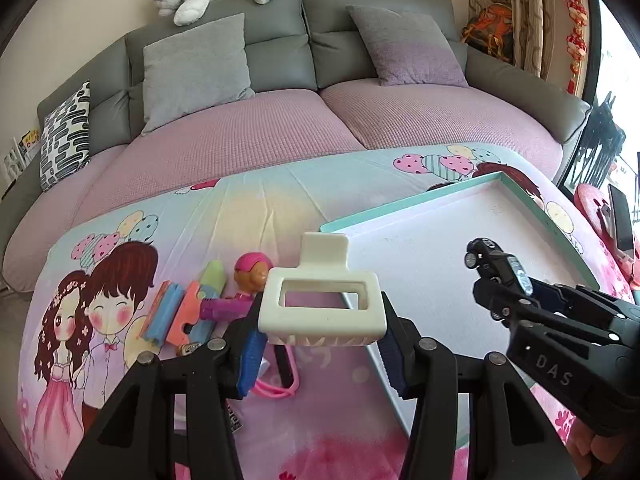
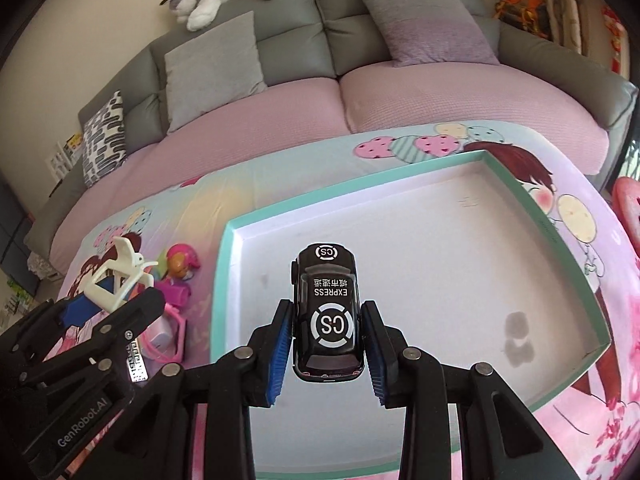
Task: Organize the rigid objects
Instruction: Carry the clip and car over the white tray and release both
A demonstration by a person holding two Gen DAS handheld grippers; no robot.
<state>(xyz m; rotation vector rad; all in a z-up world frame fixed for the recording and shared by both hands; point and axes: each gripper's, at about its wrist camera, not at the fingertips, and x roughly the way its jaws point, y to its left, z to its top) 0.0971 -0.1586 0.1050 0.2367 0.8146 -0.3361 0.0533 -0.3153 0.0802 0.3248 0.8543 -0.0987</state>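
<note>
My left gripper (image 1: pixel 320 344) is shut on a cream plastic holder (image 1: pixel 322 307) and holds it above the table's cartoon cloth, by the left edge of the teal-rimmed white tray (image 1: pixel 440 196). It also shows in the right wrist view (image 2: pixel 116 280). My right gripper (image 2: pixel 326 340) is shut on a black toy car (image 2: pixel 326 312) marked "CS EXPRESS", held over the tray (image 2: pixel 224 280) near its front left. The car also shows in the left wrist view (image 1: pixel 496 276).
Left of the tray lie a pink-helmeted doll (image 1: pixel 248 276), an orange and blue toy (image 1: pixel 176 312), a green piece (image 1: pixel 212 276) and a pink loop (image 1: pixel 276 390). A grey sofa (image 1: pixel 280 40) with cushions stands behind the table. A red stool (image 2: pixel 628 204) stands at the right.
</note>
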